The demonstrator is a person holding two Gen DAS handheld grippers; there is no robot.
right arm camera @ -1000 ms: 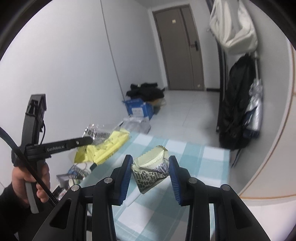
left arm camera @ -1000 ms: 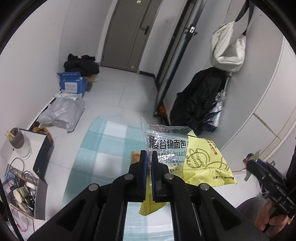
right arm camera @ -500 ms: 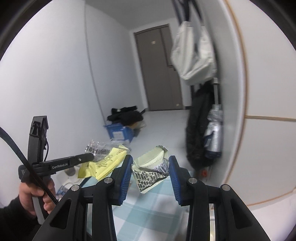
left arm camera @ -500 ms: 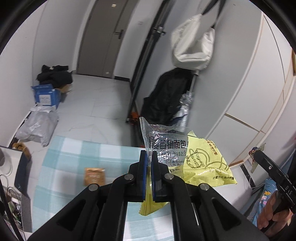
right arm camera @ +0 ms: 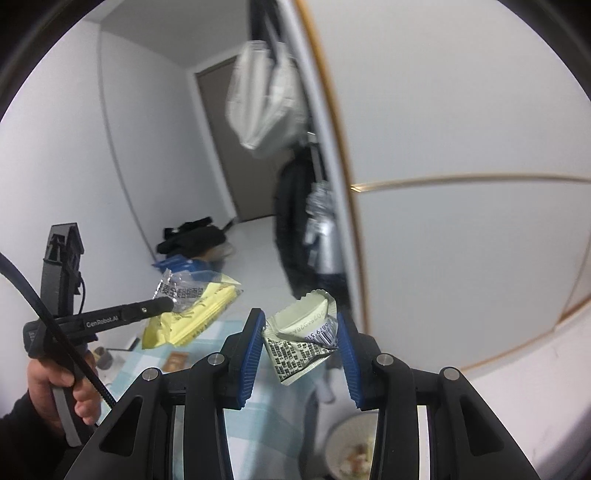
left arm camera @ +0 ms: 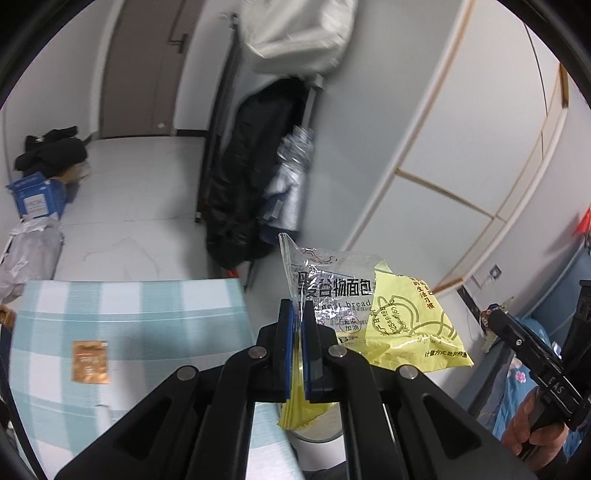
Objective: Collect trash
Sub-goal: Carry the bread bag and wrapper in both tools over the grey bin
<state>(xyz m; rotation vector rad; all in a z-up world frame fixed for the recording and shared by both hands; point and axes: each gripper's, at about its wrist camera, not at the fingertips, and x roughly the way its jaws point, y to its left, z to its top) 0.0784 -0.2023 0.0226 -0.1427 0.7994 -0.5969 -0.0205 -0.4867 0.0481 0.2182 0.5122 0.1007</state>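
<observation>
Left gripper [left arm camera: 297, 325] is sitting left of right gripper [right arm camera: 301, 334]. Two wrappers [left arm camera: 373, 317] are hanging in left jaws, crumpled packet [right arm camera: 301, 345] between right jaws. Desk [left arm camera: 122, 321] is lying below (small sachet [left arm camera: 90, 362] on it); bin [right arm camera: 351, 448] is standing beside desk.

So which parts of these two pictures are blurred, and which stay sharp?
Left wrist view: the white bag and dark coat are smeared, while the yellow wrapper in the left gripper reads sharp. Right wrist view: the hanging bag is blurred, the pale wrapper is crisp.
</observation>
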